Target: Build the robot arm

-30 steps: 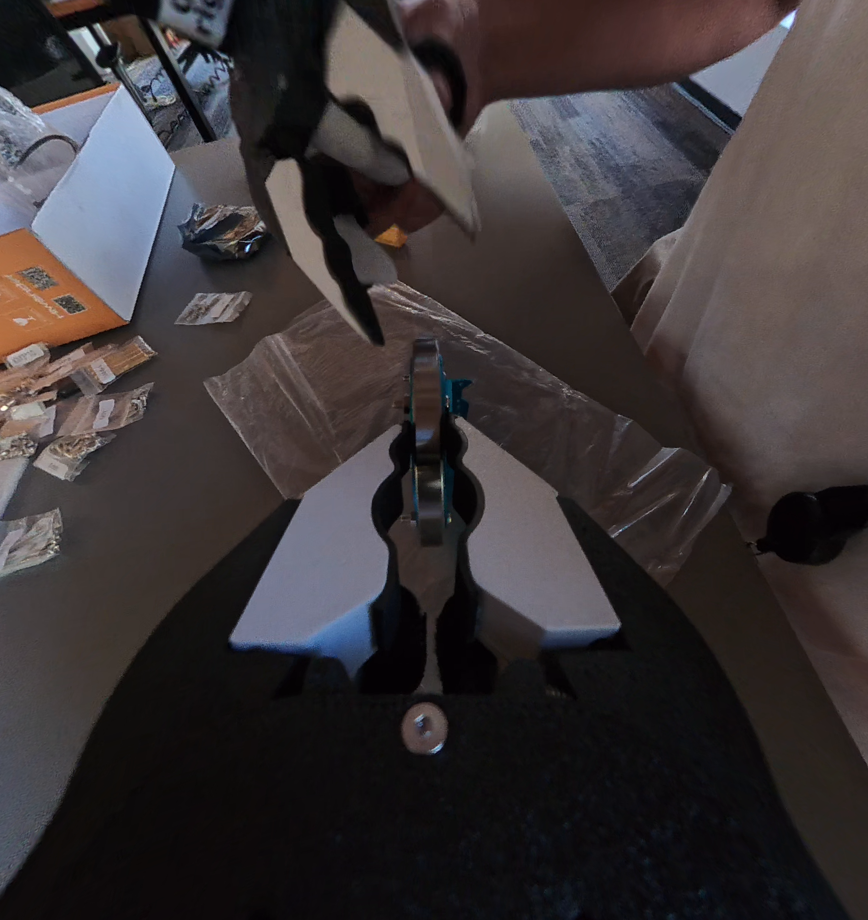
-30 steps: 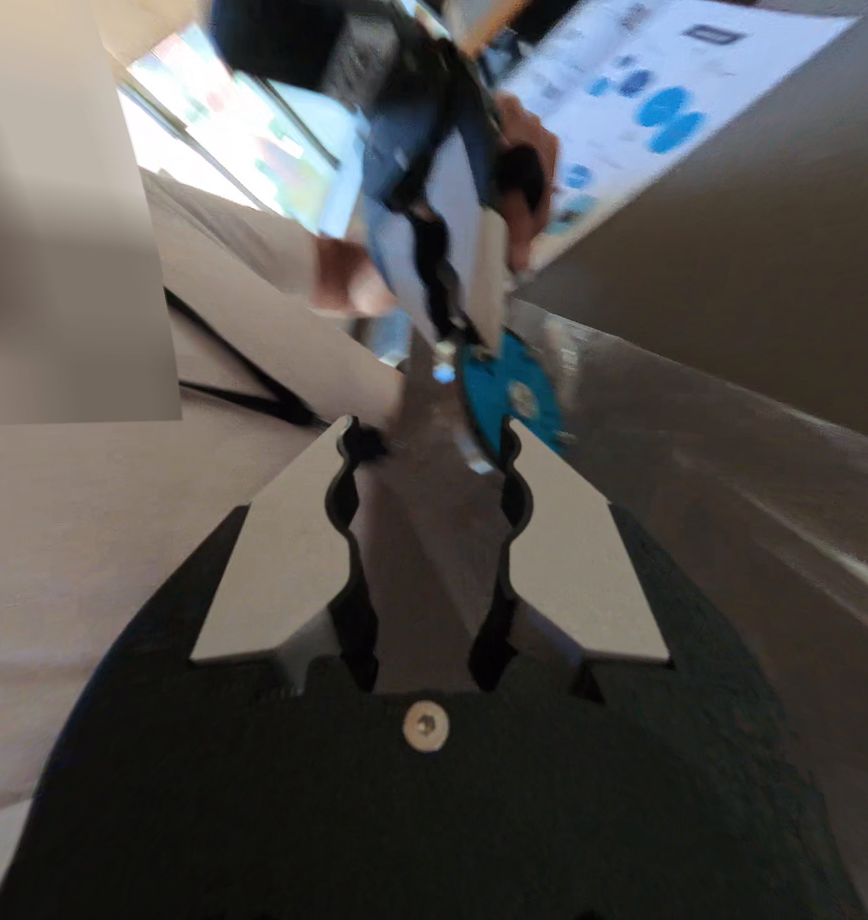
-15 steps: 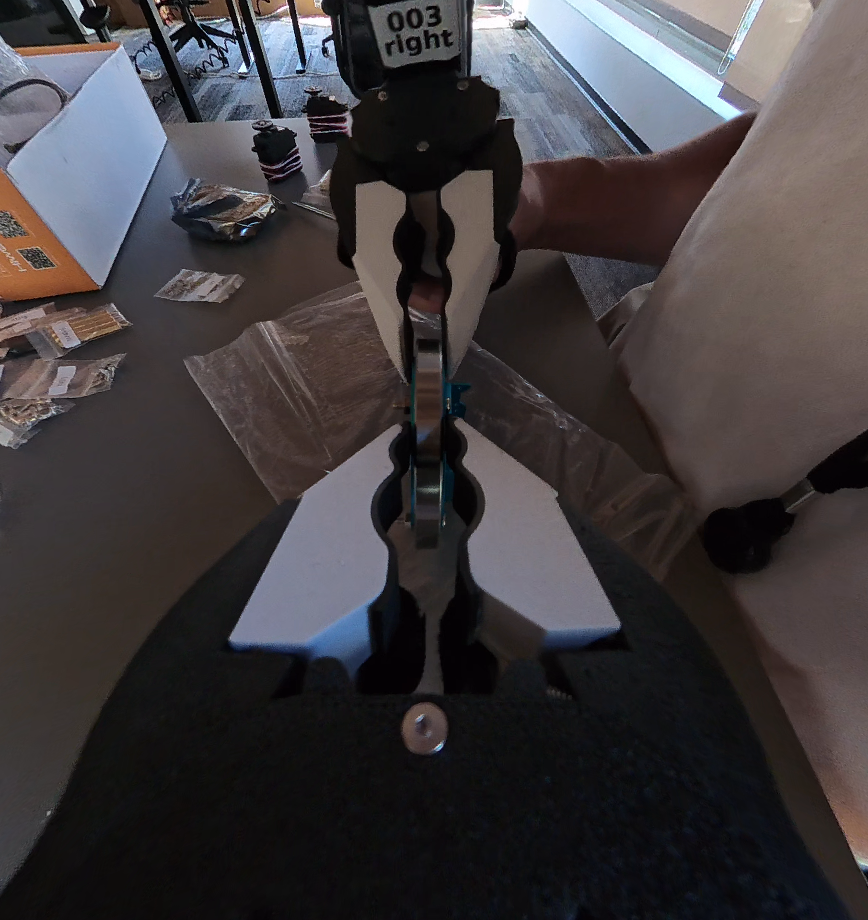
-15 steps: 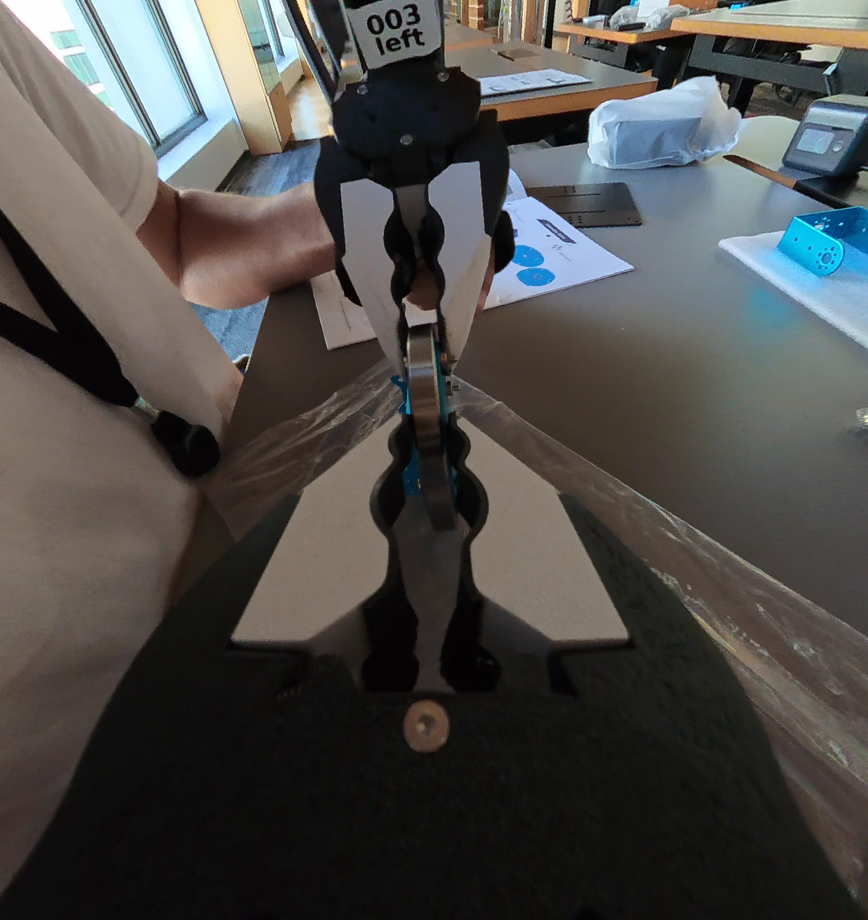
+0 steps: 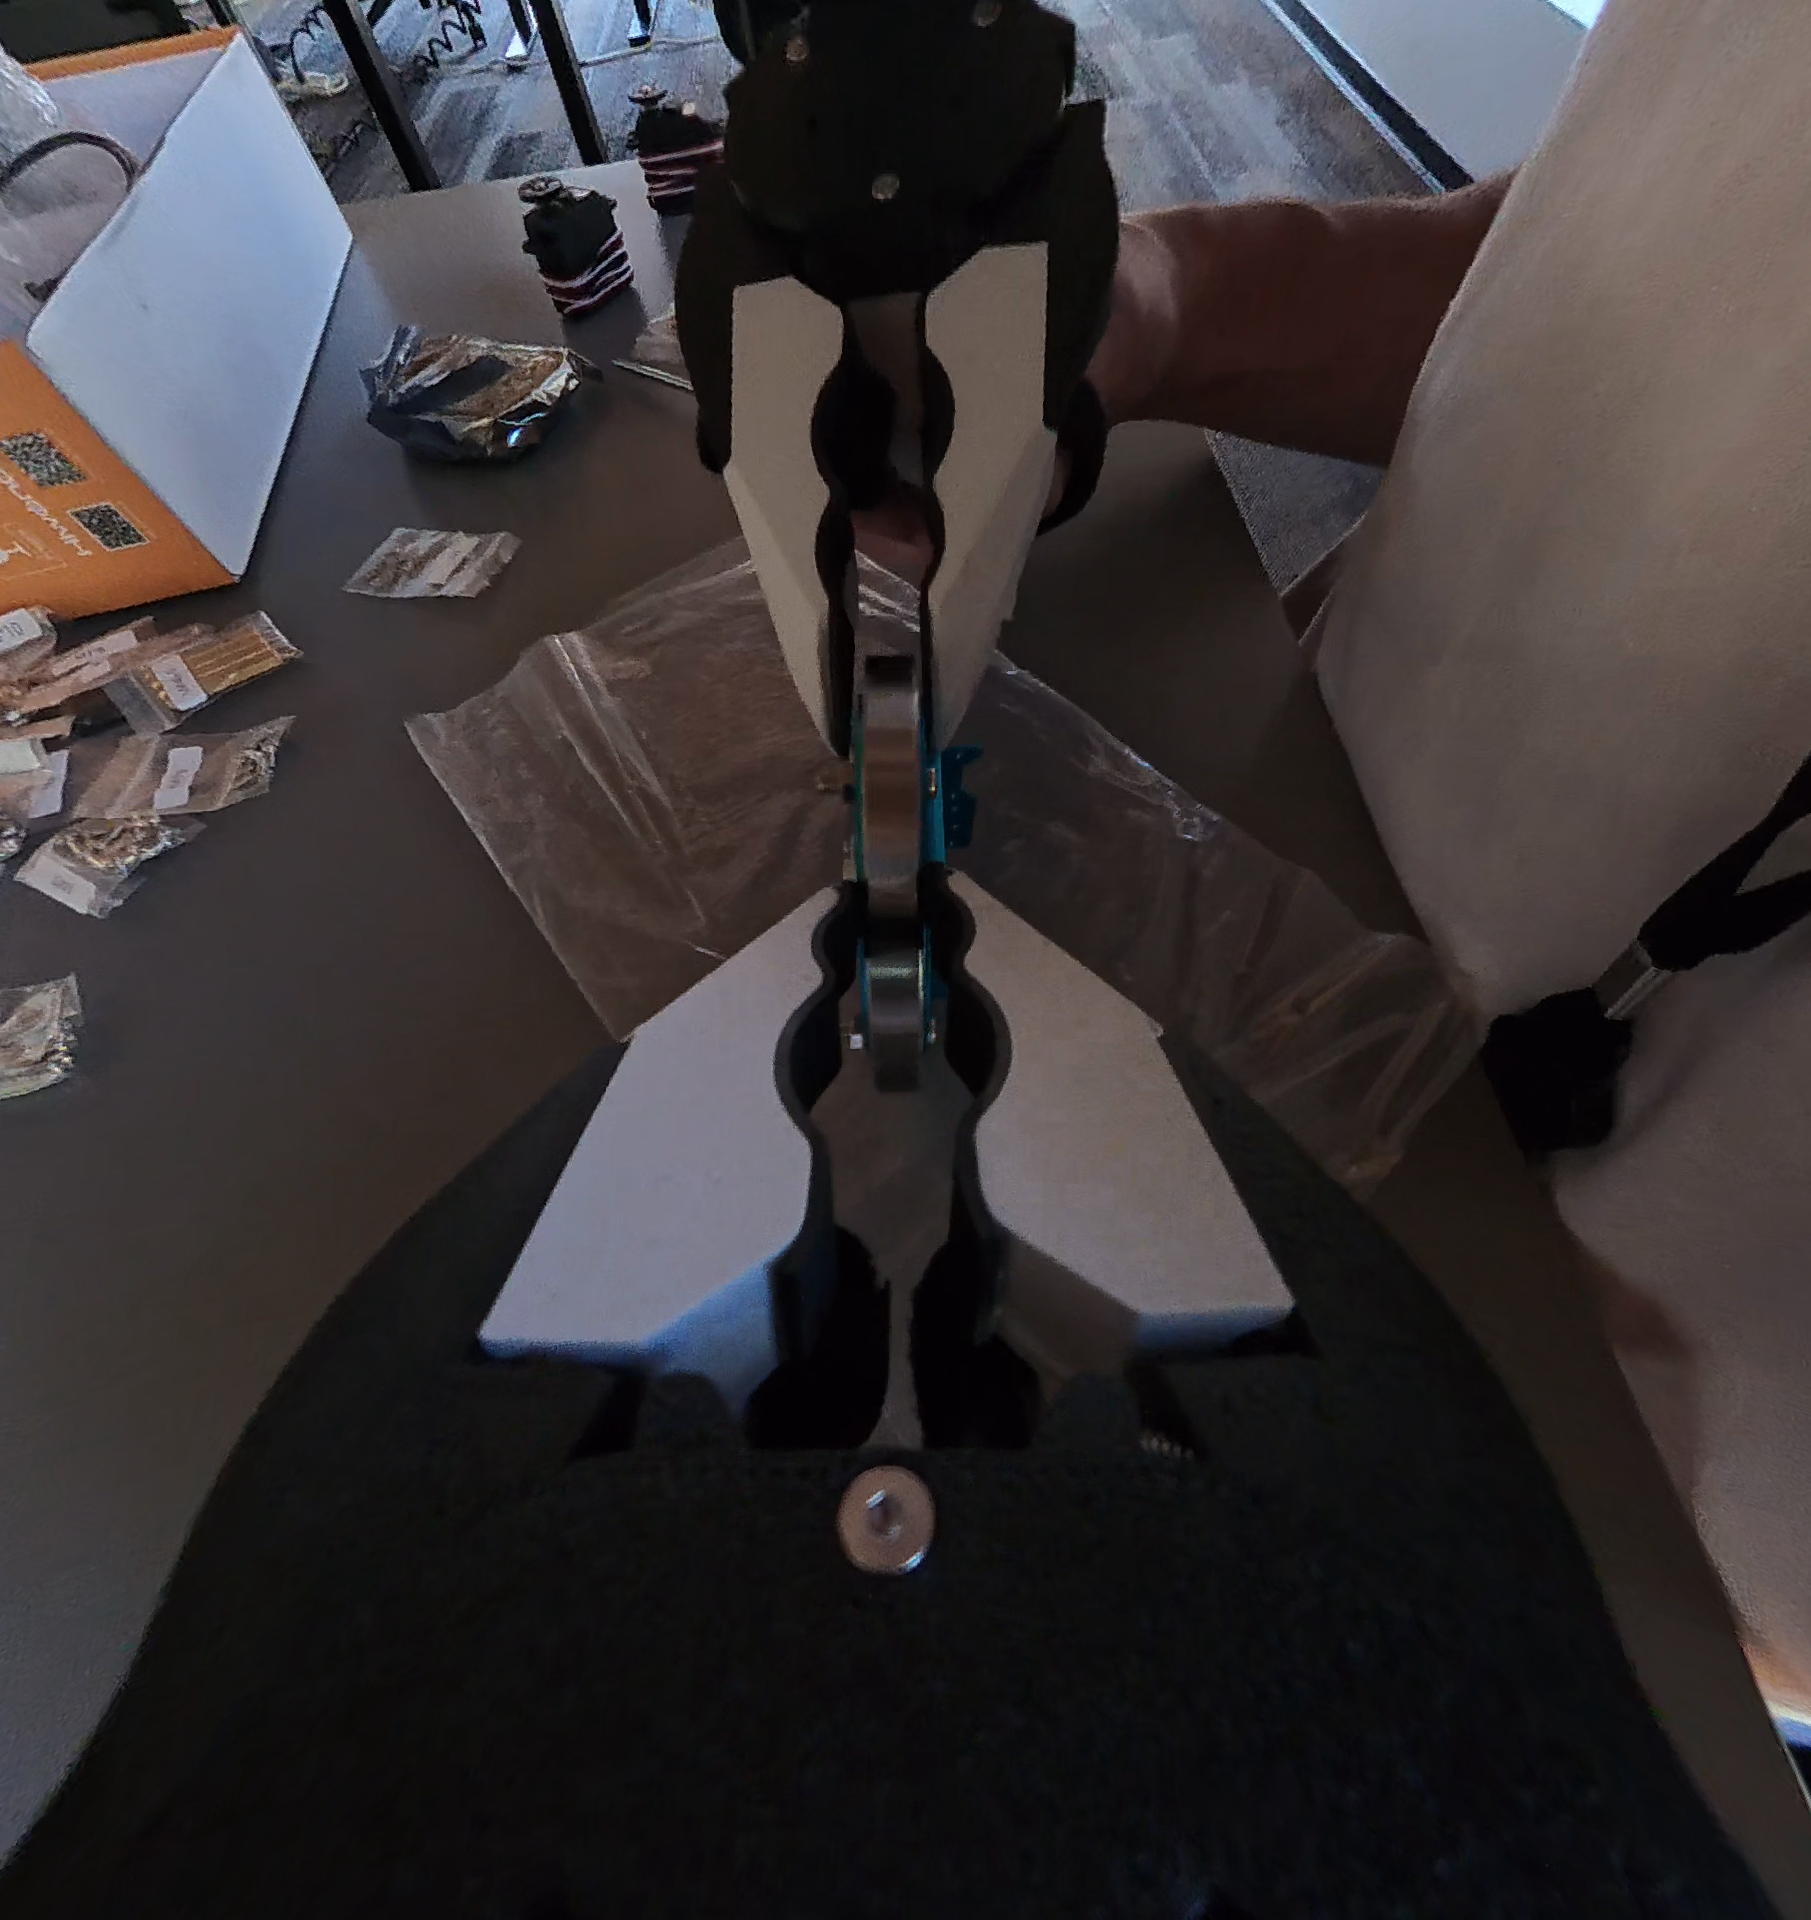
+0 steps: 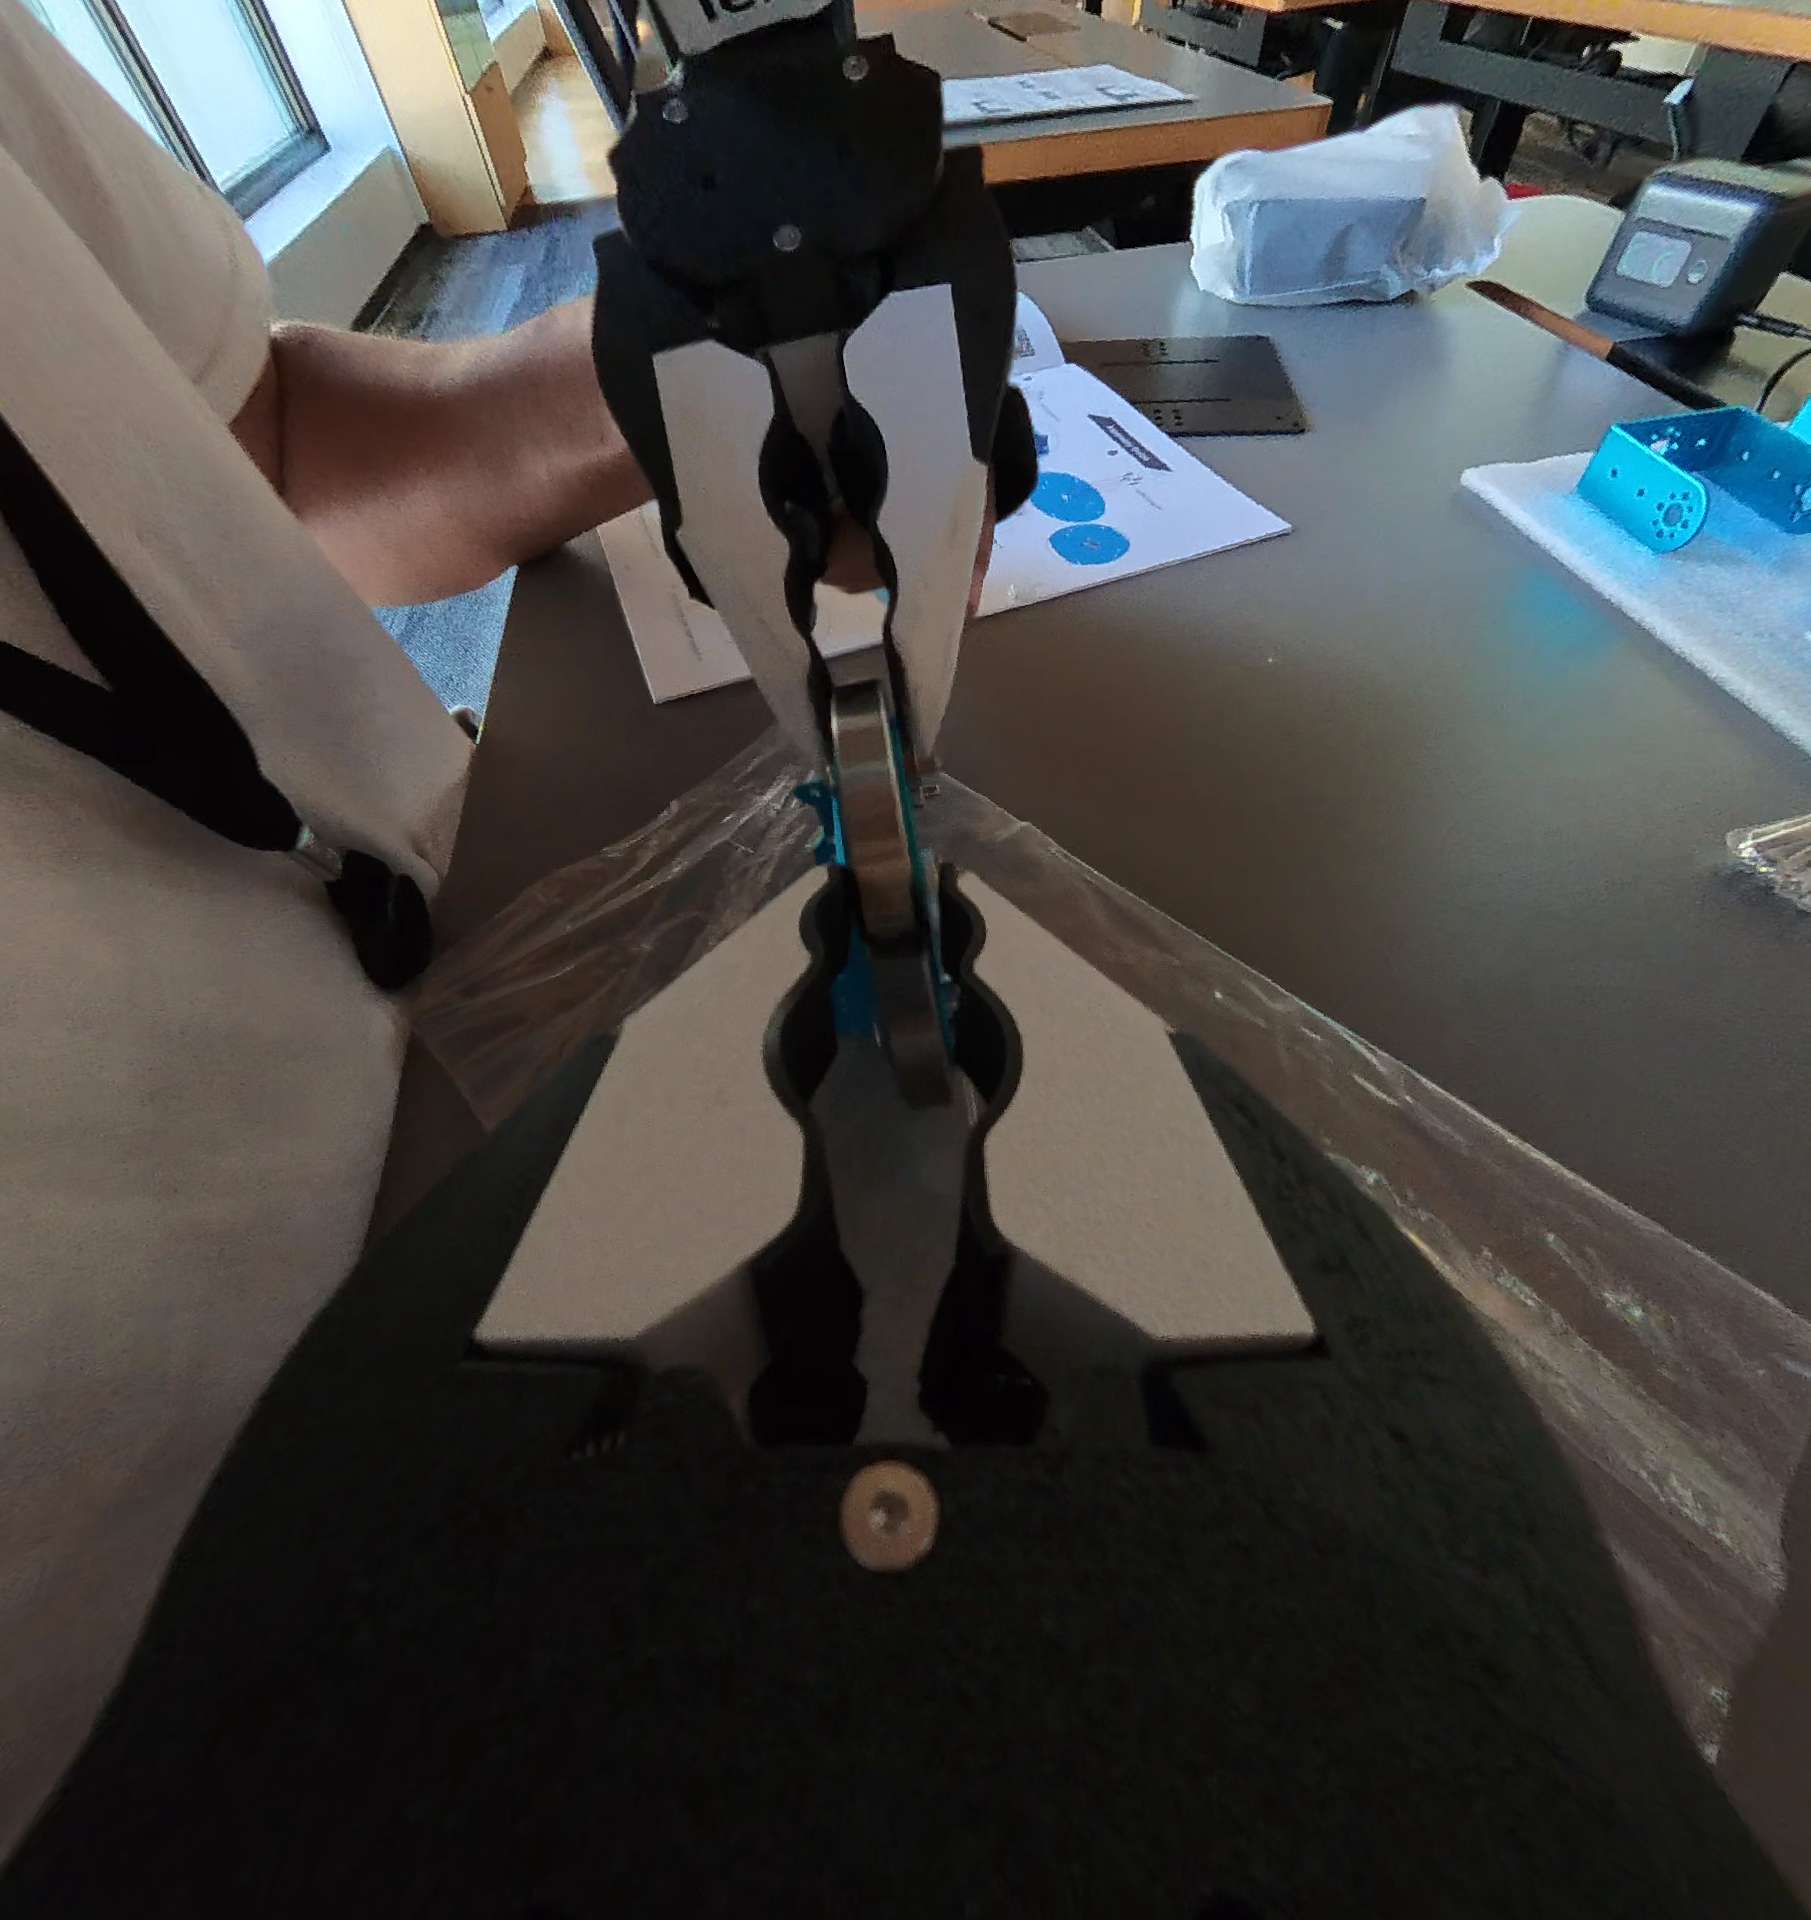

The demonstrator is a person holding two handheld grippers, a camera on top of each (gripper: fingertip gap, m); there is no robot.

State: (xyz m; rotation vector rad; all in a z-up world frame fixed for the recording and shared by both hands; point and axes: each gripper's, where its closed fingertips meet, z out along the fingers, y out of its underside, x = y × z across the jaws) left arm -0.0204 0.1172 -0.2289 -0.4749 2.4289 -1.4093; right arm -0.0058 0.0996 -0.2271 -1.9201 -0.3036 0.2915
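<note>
I am holding a round metal wheel (image 5: 890, 821) with blue parts on its sides, and it is standing on its thin edge in the air. It is hanging over a clear plastic bag (image 5: 662, 790) that is lying flat on the dark table (image 5: 288, 1039).

My left gripper (image 5: 890, 935) is pinching the near edge of the wheel, with its two white fingers squeezed tight on the flat sides. My right gripper (image 6: 885, 935) is doing the same thing from the other way, and its fingers are clamped on the wheel too. So both grippers are biting one wheel, each from its own end.

The two grippers are pointing right at each other. The wheel is sitting between them, and its long way is running along the line from one gripper to the other. Neither gripper is nearer, since both are touching it. In the right wrist view the wheel is leaning a little to one side in my fingers.

A person in a cream shirt (image 6: 101, 935) is sitting close by the table edge, with a bare arm (image 6: 413, 468) behind the left gripper.

Farther off on the left side, small bags of screws (image 5: 111, 790) are lying near an orange and white box (image 5: 101, 395). On the right side, a paper sheet with blue dots (image 6: 1119, 499) is lying flat, and blue metal brackets (image 6: 1701, 488) are resting on a white pad.
</note>
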